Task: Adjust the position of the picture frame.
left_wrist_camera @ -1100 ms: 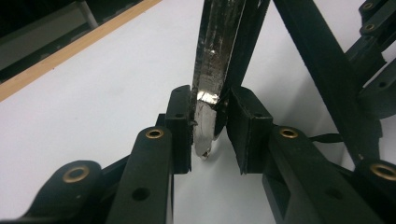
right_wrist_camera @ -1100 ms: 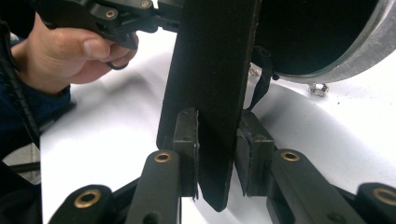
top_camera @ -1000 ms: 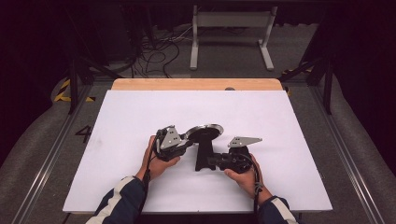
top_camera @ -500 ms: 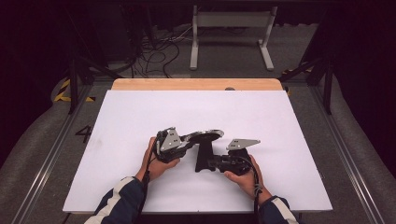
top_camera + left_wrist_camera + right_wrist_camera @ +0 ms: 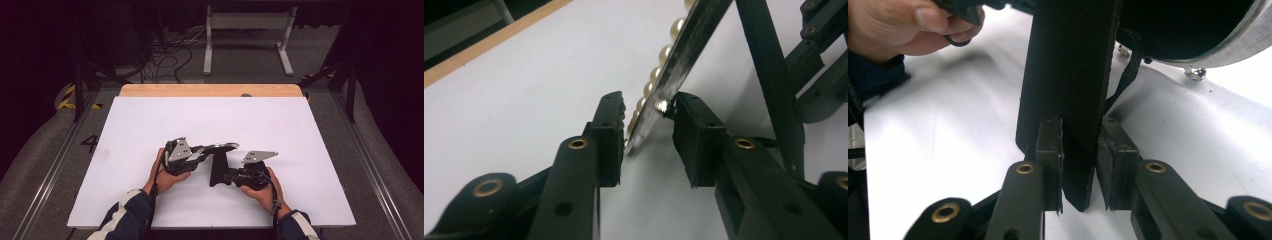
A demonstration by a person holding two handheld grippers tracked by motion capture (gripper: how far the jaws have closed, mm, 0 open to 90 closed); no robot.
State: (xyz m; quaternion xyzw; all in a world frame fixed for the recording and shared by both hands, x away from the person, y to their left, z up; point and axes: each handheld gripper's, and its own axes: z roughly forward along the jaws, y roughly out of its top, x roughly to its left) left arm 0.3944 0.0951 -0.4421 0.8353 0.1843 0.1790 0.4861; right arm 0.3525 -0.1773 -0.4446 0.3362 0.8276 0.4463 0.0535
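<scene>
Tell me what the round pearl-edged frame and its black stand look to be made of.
Round frame: probably polished metal or plated plastic, since its rim is shiny and silvery; the beads look like glossy cream imitation pearls. Black stand: matte and flat like a board, perhaps covered card or plastic; the pictures leave that open.

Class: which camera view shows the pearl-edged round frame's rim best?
The left gripper view: the pearl-edged round frame shows its pearls edge-on, close. The high view gives its small outline; the right gripper view shows its dark back and metal edge.

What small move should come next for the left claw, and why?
Probably draw the left claw back off the pearl-edged round frame: its jaws have just been opening, the rim is between them, and the right claw grips the black stand leg.
</scene>
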